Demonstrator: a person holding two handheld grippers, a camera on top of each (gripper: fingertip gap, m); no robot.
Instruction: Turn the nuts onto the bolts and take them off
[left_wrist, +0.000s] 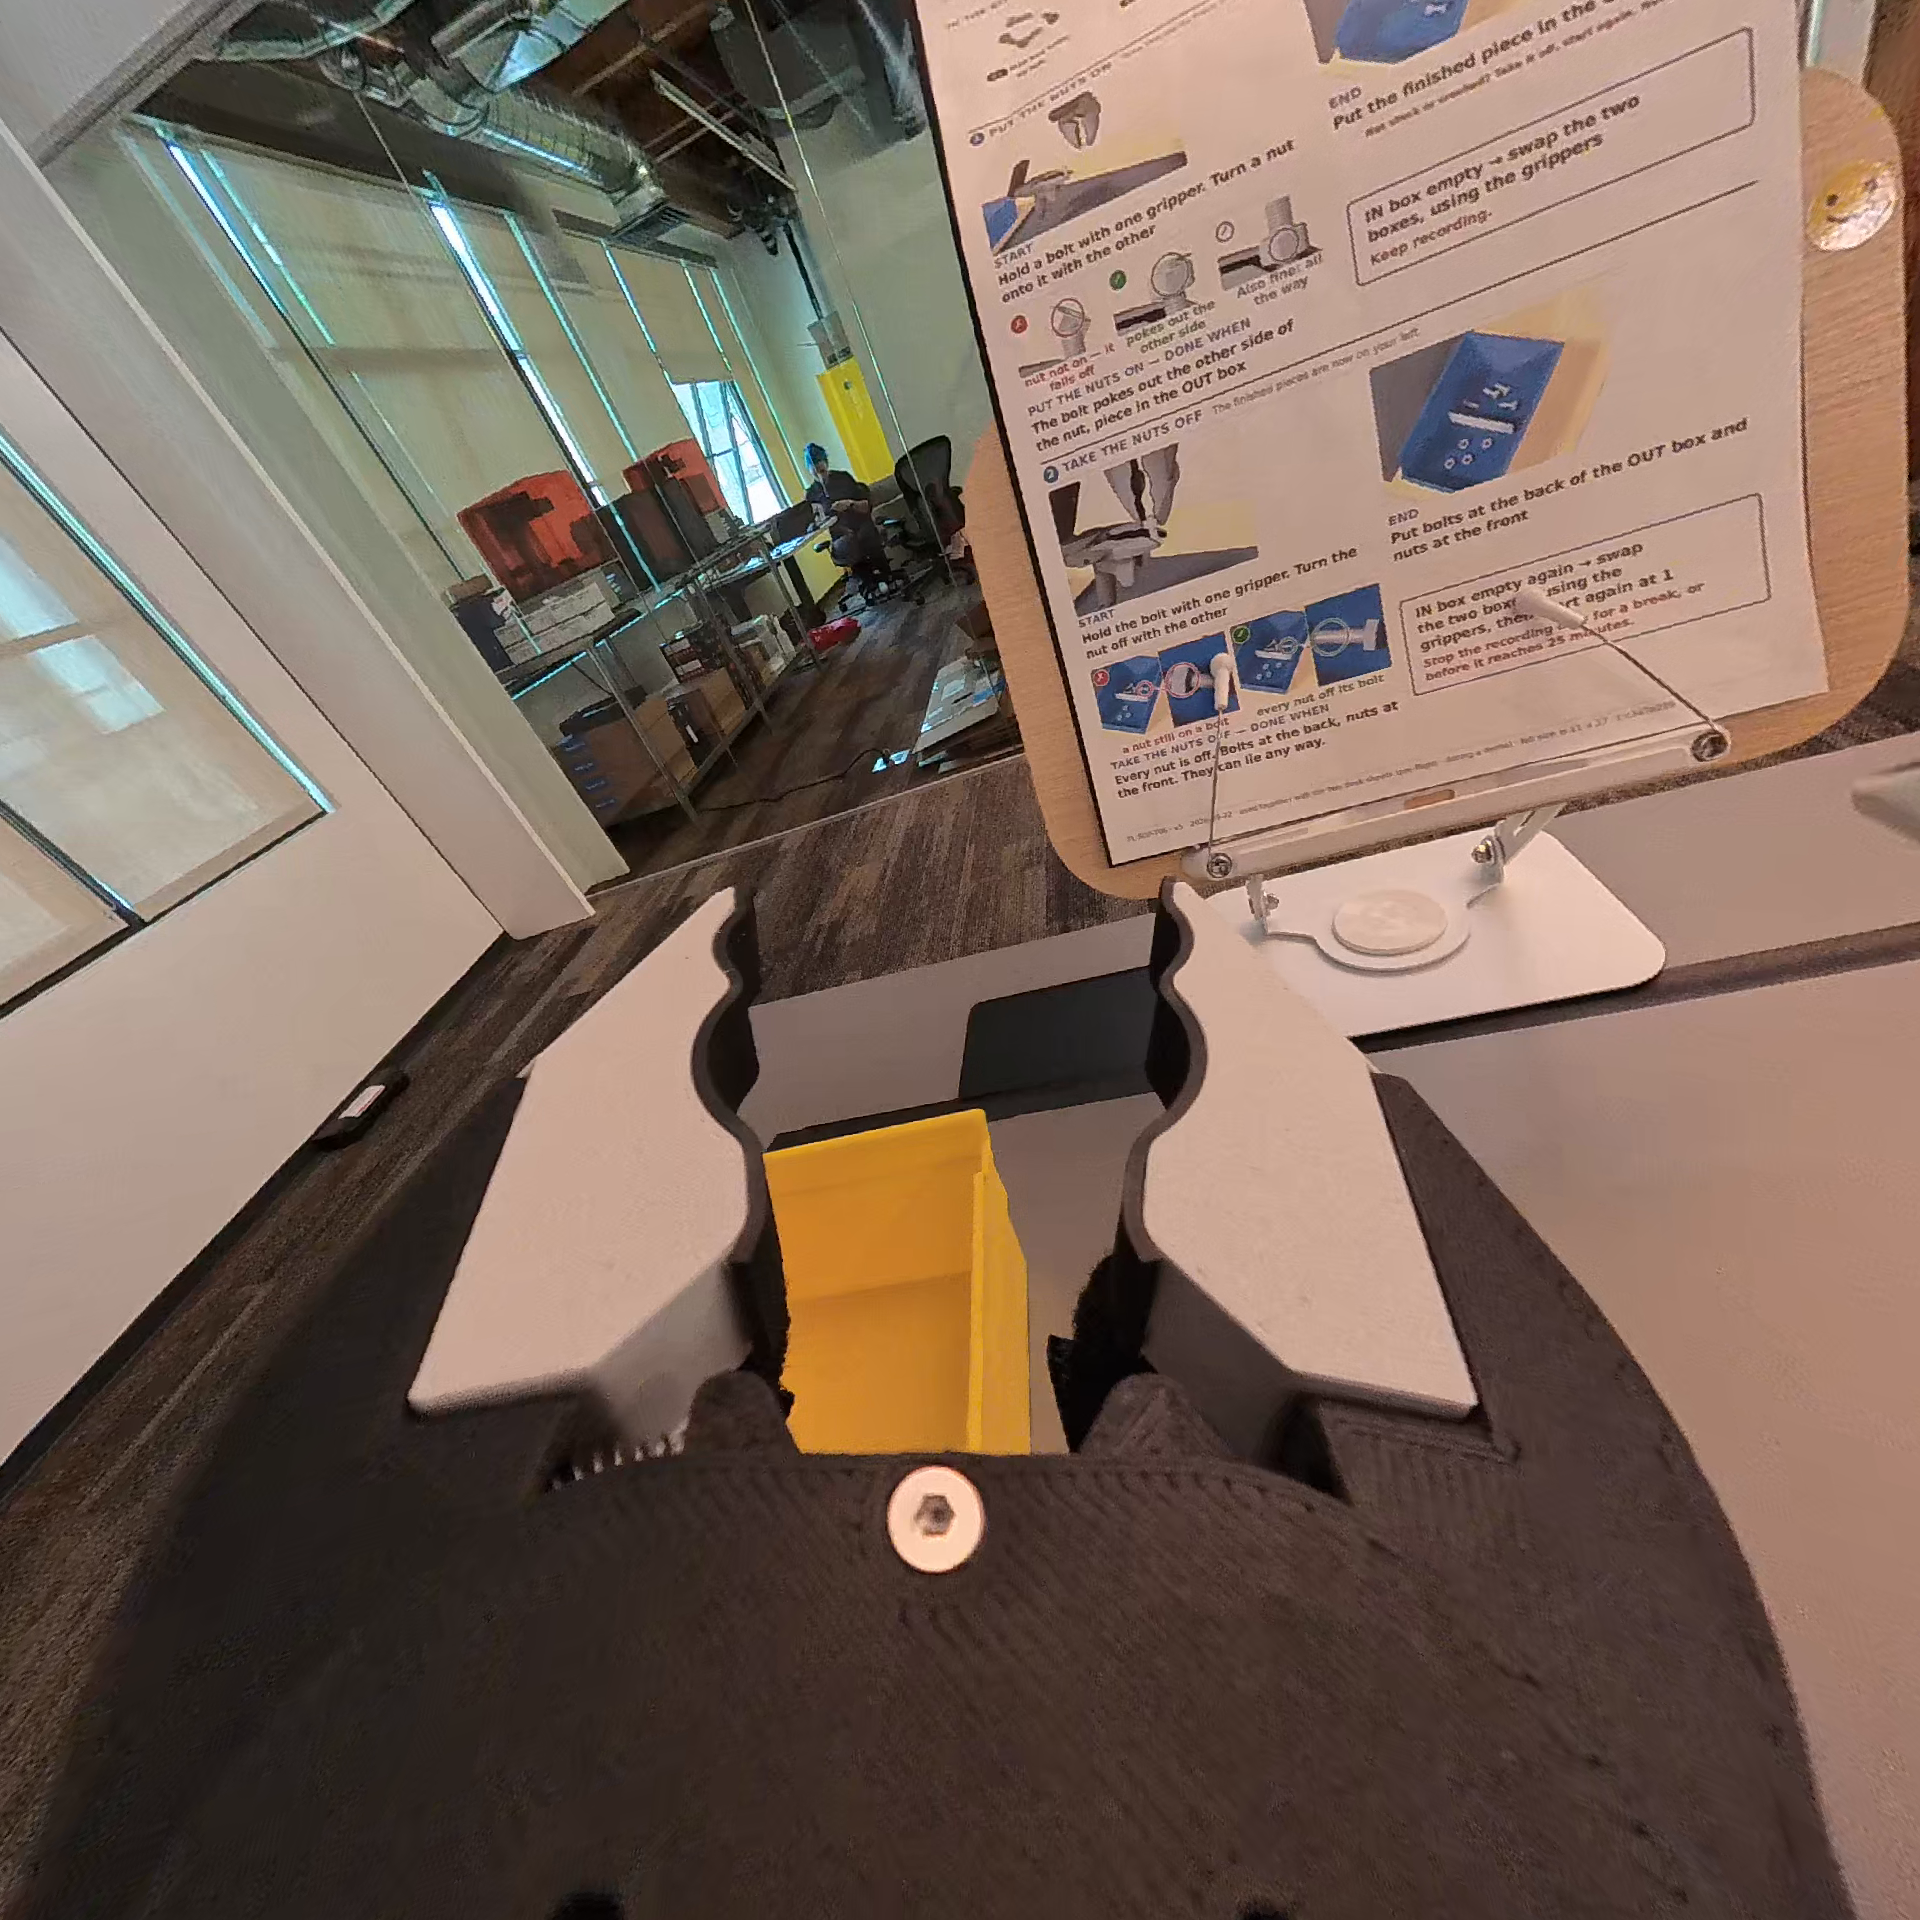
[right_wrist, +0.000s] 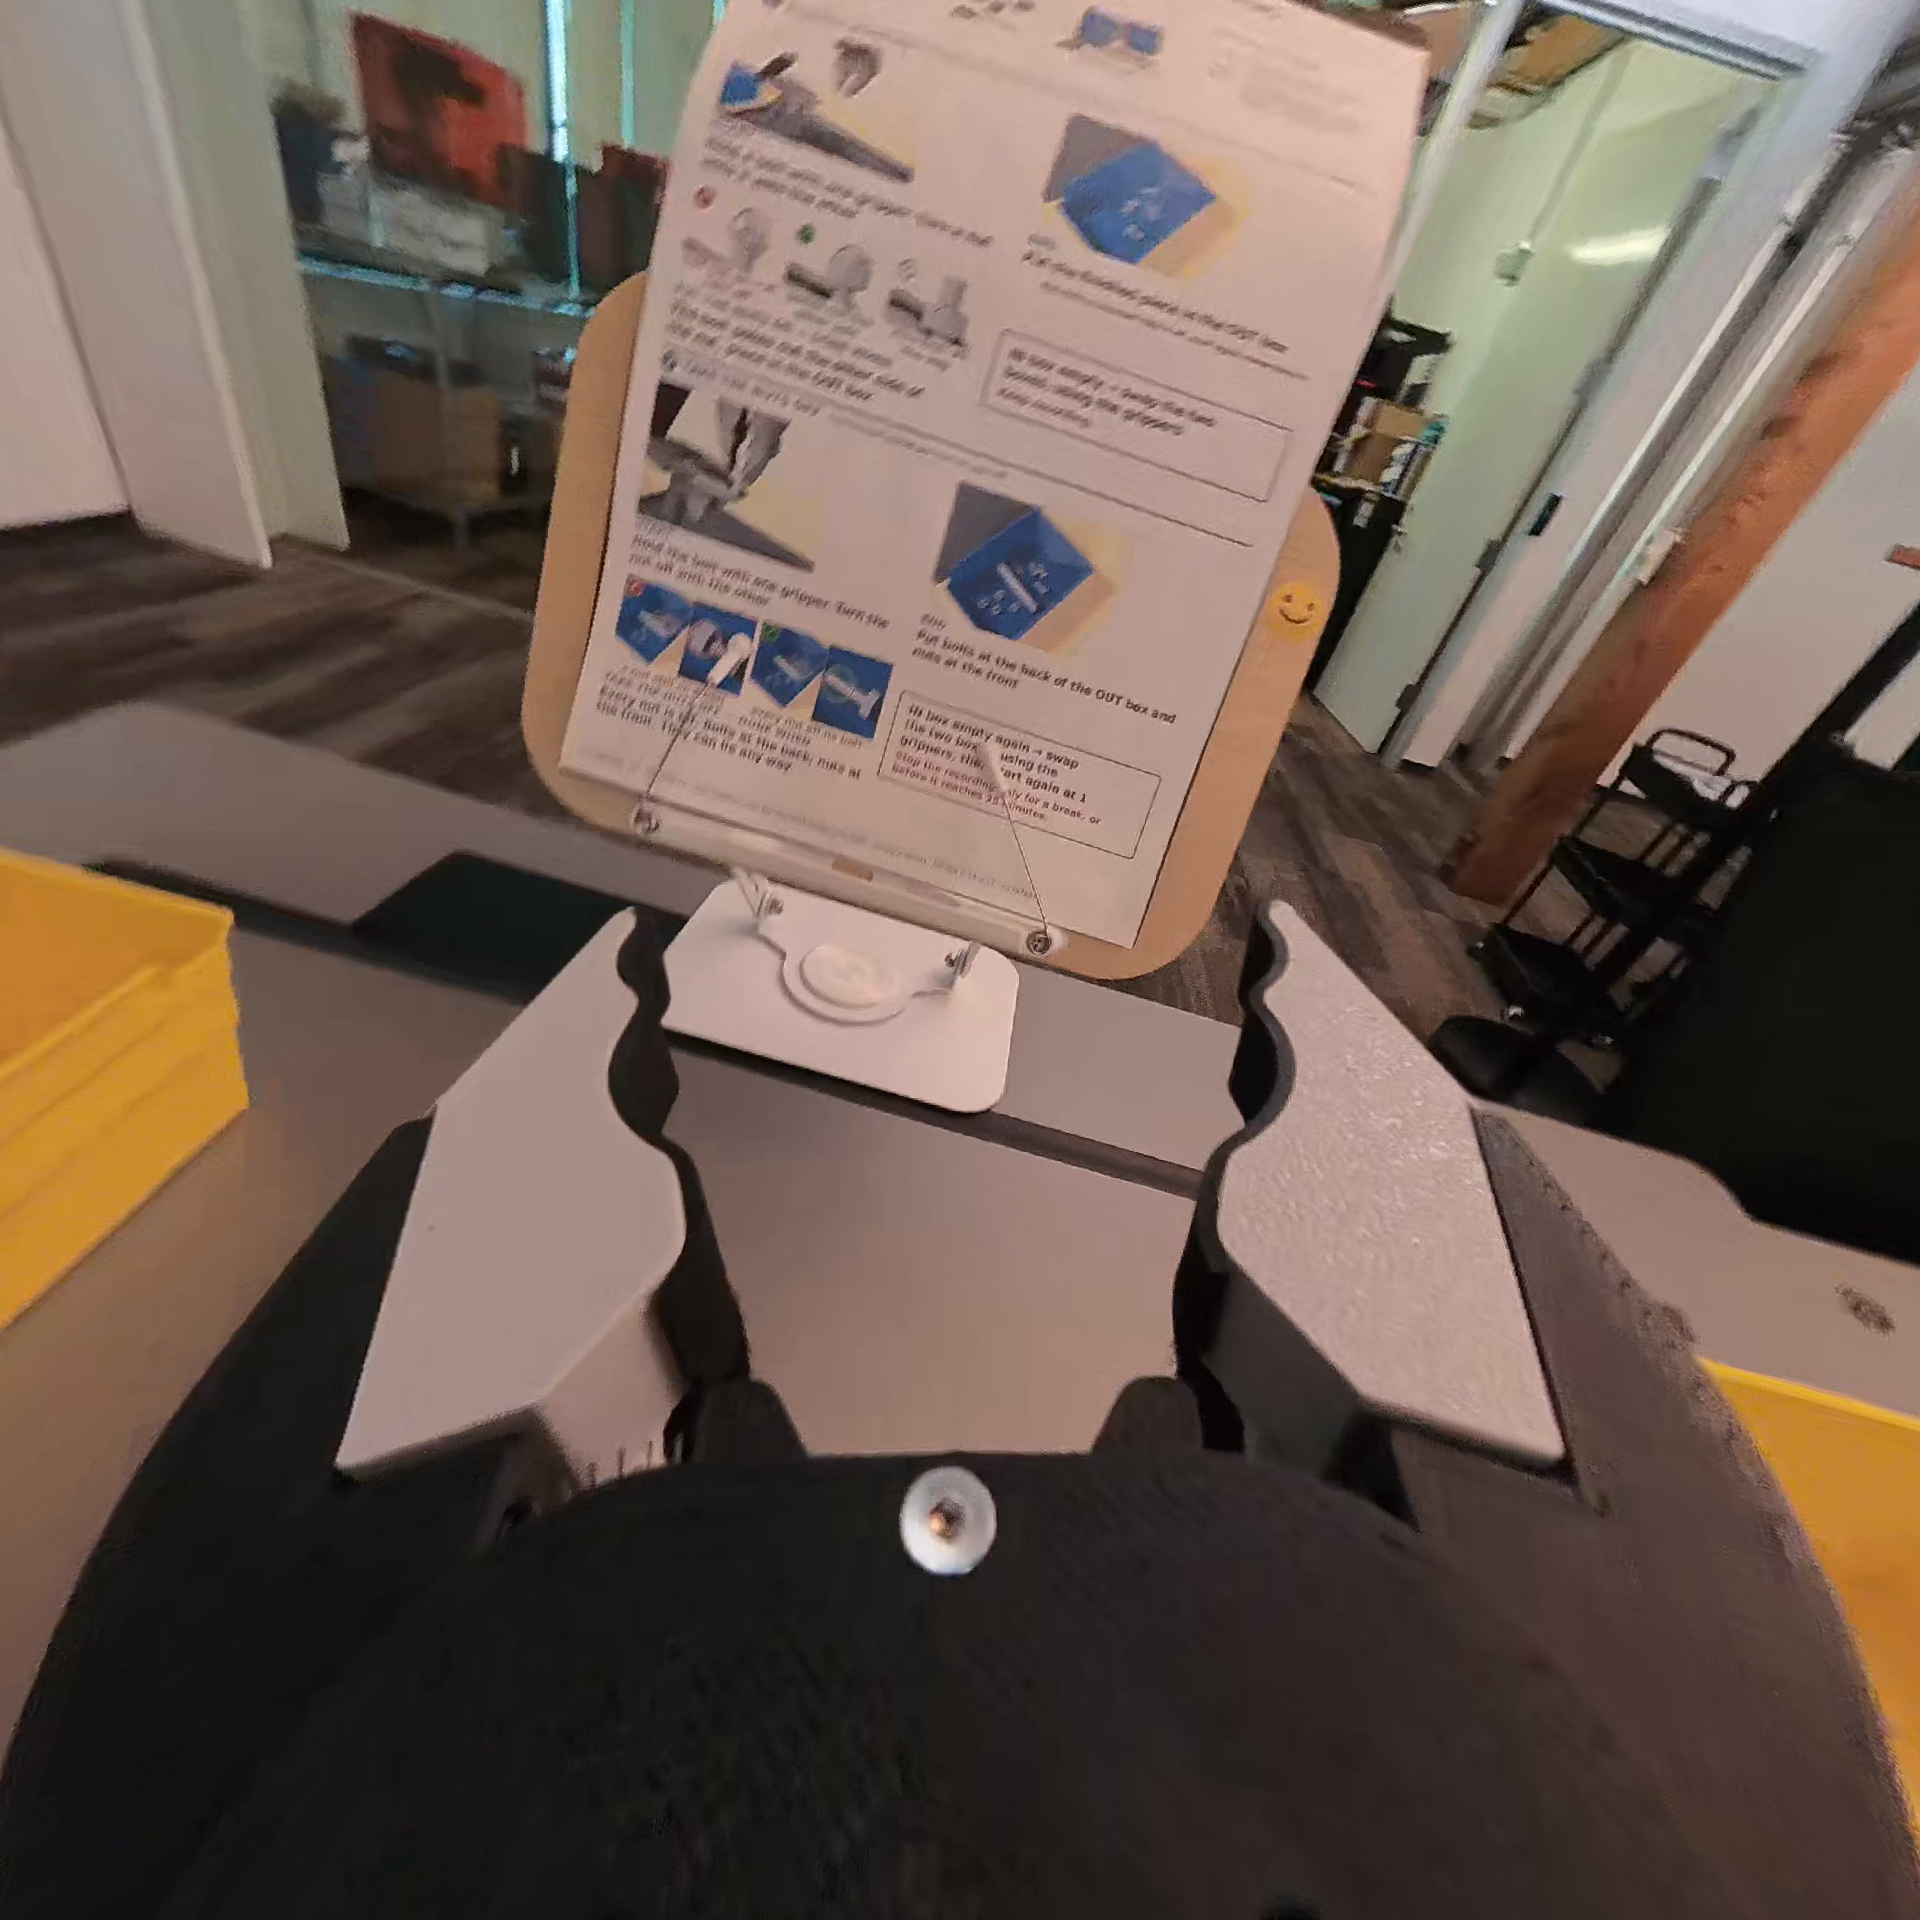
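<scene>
My left gripper (left_wrist: 951, 935) is open and empty, held above a yellow box (left_wrist: 883, 1278) that shows between its grey fingers (left_wrist: 613, 1164). The visible part of the box's inside looks bare. My right gripper (right_wrist: 940, 961) is open and empty above the grey table (right_wrist: 935, 1226). A yellow box (right_wrist: 94, 1049) stands to its left and the corner of another yellow box (right_wrist: 1839, 1507) shows at the lower right. No nuts or bolts show in either view.
A printed instruction sheet (left_wrist: 1382, 395) on a wooden stand with a white base (left_wrist: 1455, 935) stands at the table's far side; it also shows in the right wrist view (right_wrist: 966, 447). A black mat (left_wrist: 1049, 1049) lies beyond the left box. Shelving and a seated person (left_wrist: 842, 509) are far behind glass.
</scene>
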